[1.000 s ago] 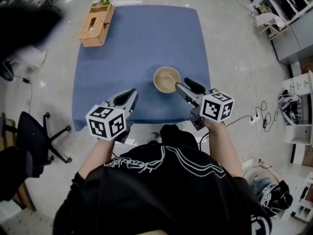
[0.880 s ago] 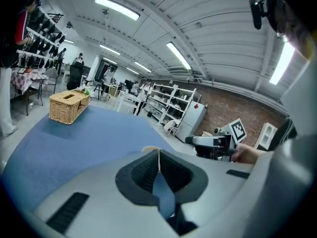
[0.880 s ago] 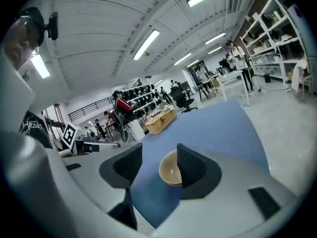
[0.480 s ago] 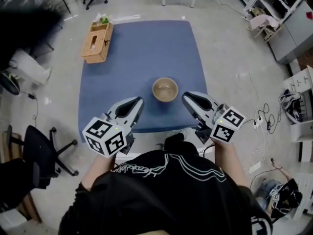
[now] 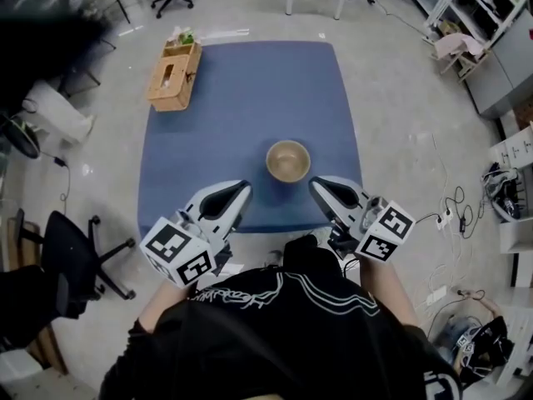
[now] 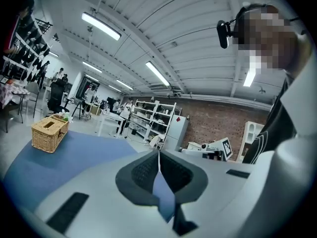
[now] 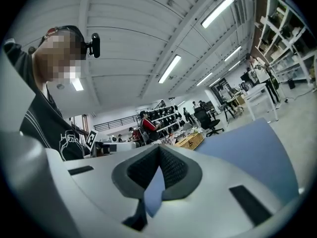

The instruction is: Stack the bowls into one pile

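A tan bowl (image 5: 288,160), possibly a pile of nested bowls, sits on the blue table (image 5: 241,98) near its front edge. My left gripper (image 5: 241,190) hovers at the front edge, left of the bowl and apart from it, shut and holding nothing. My right gripper (image 5: 317,184) hovers just right of the bowl and nearer to me. Its jaws have just been closing with nothing between them, and they are shut. The left gripper view shows the left gripper (image 6: 158,155) with its tips touching. The right gripper (image 7: 159,150) looks the same in its own view. Neither gripper view shows the bowl.
A wicker basket (image 5: 173,77) stands at the table's far left corner, also seen as the basket (image 6: 49,131) and the basket (image 7: 190,140). A black office chair (image 5: 71,252) stands on the floor at left. Cables (image 5: 450,207) and shelving lie to the right.
Both grippers have risen and drawn back from the bowl toward the person. The right gripper's jaws, open beside the bowl a second ago, have closed. The bowl stays on the table.
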Action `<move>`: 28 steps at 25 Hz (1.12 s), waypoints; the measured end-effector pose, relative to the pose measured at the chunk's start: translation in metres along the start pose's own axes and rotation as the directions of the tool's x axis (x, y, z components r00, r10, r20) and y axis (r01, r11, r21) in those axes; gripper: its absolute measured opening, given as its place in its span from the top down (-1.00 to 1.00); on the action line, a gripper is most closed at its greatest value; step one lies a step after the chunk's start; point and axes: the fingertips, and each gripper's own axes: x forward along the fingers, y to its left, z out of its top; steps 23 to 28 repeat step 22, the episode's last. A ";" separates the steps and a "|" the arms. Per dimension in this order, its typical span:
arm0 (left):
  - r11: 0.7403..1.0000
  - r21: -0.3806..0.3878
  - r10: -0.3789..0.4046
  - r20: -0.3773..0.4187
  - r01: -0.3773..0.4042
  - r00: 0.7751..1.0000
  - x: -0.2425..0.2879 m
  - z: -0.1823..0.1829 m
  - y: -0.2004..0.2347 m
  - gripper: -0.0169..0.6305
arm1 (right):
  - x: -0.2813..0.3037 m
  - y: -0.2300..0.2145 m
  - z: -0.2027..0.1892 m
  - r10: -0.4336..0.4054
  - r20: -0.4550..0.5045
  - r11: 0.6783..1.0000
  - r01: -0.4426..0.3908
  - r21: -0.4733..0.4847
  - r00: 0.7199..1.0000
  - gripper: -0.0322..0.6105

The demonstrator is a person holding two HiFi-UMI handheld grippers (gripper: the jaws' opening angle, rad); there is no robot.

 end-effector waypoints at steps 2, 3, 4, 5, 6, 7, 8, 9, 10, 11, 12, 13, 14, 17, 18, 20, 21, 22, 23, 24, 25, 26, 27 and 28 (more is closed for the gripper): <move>1.000 0.002 0.004 0.001 -0.004 1.000 -0.002 0.001 0.001 0.85 | 0.005 0.003 -0.001 0.015 -0.003 1.000 -0.015 0.004 1.000 0.82; 1.000 0.004 0.007 0.002 -0.007 1.000 -0.003 0.002 0.002 0.85 | 0.006 0.004 -0.001 0.020 -0.005 1.000 -0.020 0.003 1.000 0.82; 1.000 0.005 0.010 0.003 -0.010 1.000 -0.005 0.003 0.003 0.85 | 0.008 0.005 -0.001 0.024 -0.007 1.000 -0.024 0.002 1.000 0.82; 1.000 0.005 0.012 0.004 -0.012 1.000 -0.005 0.004 0.004 0.85 | 0.009 0.005 0.000 0.027 -0.007 1.000 -0.027 0.002 1.000 0.82; 1.000 0.004 0.014 0.003 -0.014 1.000 -0.006 0.004 0.005 0.85 | 0.010 0.005 0.000 0.028 -0.008 1.000 -0.028 0.002 1.000 0.82; 1.000 0.002 0.015 0.001 -0.015 1.000 -0.005 0.003 0.006 0.85 | 0.011 0.004 0.000 0.028 -0.009 1.000 -0.028 0.003 1.000 0.82; 1.000 0.000 0.015 -0.002 -0.015 1.000 -0.004 0.002 0.007 0.85 | 0.012 0.002 0.000 0.026 -0.012 1.000 -0.026 0.004 1.000 0.82; 1.000 -0.003 0.015 -0.006 -0.015 1.000 -0.003 0.001 0.009 0.85 | 0.013 0.000 -0.001 0.024 -0.015 1.000 -0.024 0.007 1.000 0.82; 1.000 -0.006 0.015 -0.009 -0.015 1.000 -0.001 0.000 0.011 0.85 | 0.014 -0.003 -0.003 0.023 -0.018 1.000 -0.023 0.010 1.000 0.82; 1.000 -0.008 0.015 -0.013 -0.015 1.000 0.001 -0.001 0.012 0.85 | 0.015 -0.005 -0.004 0.021 -0.021 1.000 -0.021 0.013 1.000 0.82; 1.000 -0.008 0.016 -0.018 -0.016 1.000 0.003 -0.003 0.013 0.85 | 0.015 -0.007 -0.005 0.018 -0.024 1.000 -0.018 0.016 1.000 0.82; 1.000 -0.004 0.017 -0.025 -0.017 1.000 0.005 -0.004 0.014 0.85 | 0.016 -0.009 -0.007 0.015 -0.026 1.000 -0.015 0.021 1.000 0.82; 1.000 0.002 0.020 -0.033 -0.020 0.999 0.006 -0.005 0.015 0.85 | 0.016 -0.011 -0.008 0.011 -0.026 1.000 -0.011 0.027 1.000 0.82; 1.000 0.021 0.022 -0.048 -0.021 0.999 0.010 -0.006 0.015 0.85 | 0.013 -0.014 -0.007 -0.001 -0.026 0.999 0.002 0.035 1.000 0.82; 1.000 0.023 0.019 -0.048 -0.018 0.999 0.012 -0.005 0.016 0.85 | 0.012 -0.016 -0.005 -0.004 -0.024 0.999 0.005 0.032 1.000 0.82; 1.000 0.026 0.015 -0.044 -0.014 0.999 0.017 -0.003 0.018 0.85 | 0.012 -0.022 -0.001 -0.008 -0.018 1.000 0.008 0.027 1.000 0.82; 1.000 0.027 0.014 -0.043 -0.013 0.999 0.020 -0.002 0.019 0.85 | 0.013 -0.025 0.000 -0.010 -0.015 1.000 0.010 0.024 1.000 0.82; 1.000 0.027 0.014 -0.042 -0.012 0.999 0.023 -0.001 0.020 0.85 | 0.013 -0.028 0.002 -0.011 -0.012 1.000 0.012 0.022 1.000 0.82; 1.000 0.027 0.014 -0.042 -0.012 0.999 0.023 -0.001 0.020 0.85 | 0.013 -0.028 0.002 -0.011 -0.012 1.000 0.012 0.022 1.000 0.82; 1.000 0.027 0.014 -0.042 -0.012 0.999 0.023 -0.001 0.020 0.85 | 0.013 -0.028 0.002 -0.011 -0.012 1.000 0.012 0.022 1.000 0.82; 1.000 0.027 0.014 -0.042 -0.012 0.999 0.023 -0.001 0.020 0.85 | 0.013 -0.028 0.002 -0.011 -0.012 1.000 0.012 0.022 1.000 0.82; 1.000 0.027 0.014 -0.042 -0.012 0.999 0.023 -0.001 0.020 0.85 | 0.013 -0.028 0.002 -0.011 -0.012 1.000 0.012 0.022 1.000 0.82; 1.000 0.027 0.014 -0.042 -0.012 0.999 0.023 -0.001 0.020 0.85 | 0.013 -0.028 0.002 -0.011 -0.012 1.000 0.012 0.022 1.000 0.82; 1.000 0.027 0.014 -0.042 -0.012 0.999 0.023 -0.001 0.020 0.85 | 0.013 -0.028 0.002 -0.011 -0.012 1.000 0.012 0.022 1.000 0.82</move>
